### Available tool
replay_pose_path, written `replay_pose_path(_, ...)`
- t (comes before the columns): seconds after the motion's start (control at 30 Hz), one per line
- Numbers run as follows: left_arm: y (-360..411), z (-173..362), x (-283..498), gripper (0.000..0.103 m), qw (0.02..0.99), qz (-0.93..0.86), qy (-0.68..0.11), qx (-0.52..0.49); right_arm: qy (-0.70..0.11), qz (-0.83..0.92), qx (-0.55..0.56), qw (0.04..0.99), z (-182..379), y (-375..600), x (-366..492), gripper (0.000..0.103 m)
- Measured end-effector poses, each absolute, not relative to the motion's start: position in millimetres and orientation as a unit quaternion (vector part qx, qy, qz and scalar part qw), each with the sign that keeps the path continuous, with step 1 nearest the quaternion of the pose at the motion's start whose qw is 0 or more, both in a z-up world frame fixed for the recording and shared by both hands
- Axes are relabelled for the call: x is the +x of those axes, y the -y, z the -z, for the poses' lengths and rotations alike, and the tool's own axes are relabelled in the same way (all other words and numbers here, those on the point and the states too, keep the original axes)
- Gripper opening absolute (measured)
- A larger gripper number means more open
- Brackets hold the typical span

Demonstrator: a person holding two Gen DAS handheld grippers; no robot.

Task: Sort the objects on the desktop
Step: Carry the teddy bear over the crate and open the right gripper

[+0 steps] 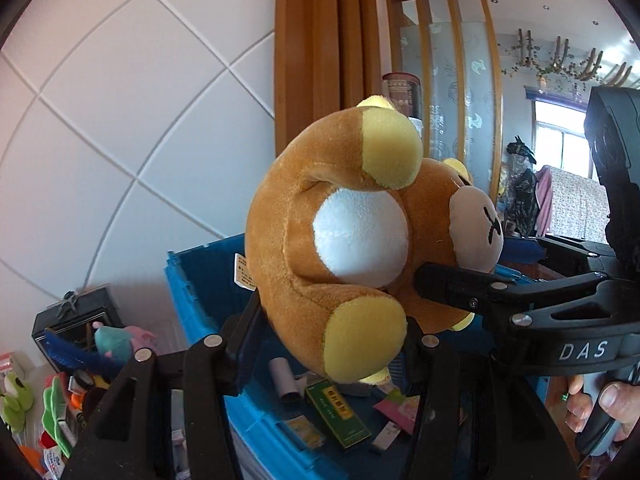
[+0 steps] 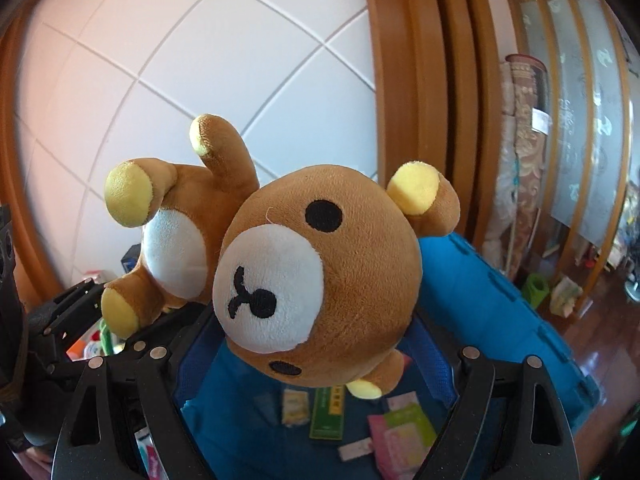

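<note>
A brown plush bear [image 1: 340,232] with a white belly and yellow paws hangs in the air above a blue bin [image 1: 208,280]. My left gripper [image 1: 332,324] is shut on the bear's lower body. My right gripper [image 2: 316,360] is shut on the bear's head [image 2: 320,276]; its finger [image 1: 460,288] reaches in from the right in the left wrist view. The bear lies sideways, face toward the right wrist camera. The blue bin [image 2: 500,300] below holds a green box [image 1: 338,412], a pink packet [image 2: 400,436] and other small packets.
A white tiled wall [image 1: 140,100] and wooden door frame [image 1: 320,60] stand behind the bin. Left of the bin sit a black box [image 1: 76,320] and a pile of plush toys [image 1: 24,400]. A wooden floor [image 2: 600,340] lies to the right.
</note>
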State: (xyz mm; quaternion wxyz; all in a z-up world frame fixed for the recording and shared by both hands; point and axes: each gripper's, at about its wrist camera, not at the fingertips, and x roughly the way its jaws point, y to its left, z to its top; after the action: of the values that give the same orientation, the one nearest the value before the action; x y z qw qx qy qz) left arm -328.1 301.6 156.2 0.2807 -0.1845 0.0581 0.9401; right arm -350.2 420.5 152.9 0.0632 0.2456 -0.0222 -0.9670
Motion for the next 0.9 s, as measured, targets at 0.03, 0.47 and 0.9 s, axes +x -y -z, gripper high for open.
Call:
replay_pose_path(0.03, -315, -156, -332, 0.052, 0.286, -0.937, -0.062, -0.192, 0.026, 0.966, 0.249, 0.057, -152, -433, -354, 0.087)
replay_pose_path(0.47, -399, -129, -367, 0.052, 0.286, -0.897, -0.075, -0.328, 0.068, 0.948, 0.306, 0.046, -122, -537, -381, 0.088)
replay_pose_path(0.9, -387, -138, -346, 0.060, 0.242, -0.916, -0.105, -0.302, 0.031, 0.960, 0.278, 0.020, -124, -527, -370, 0.102)
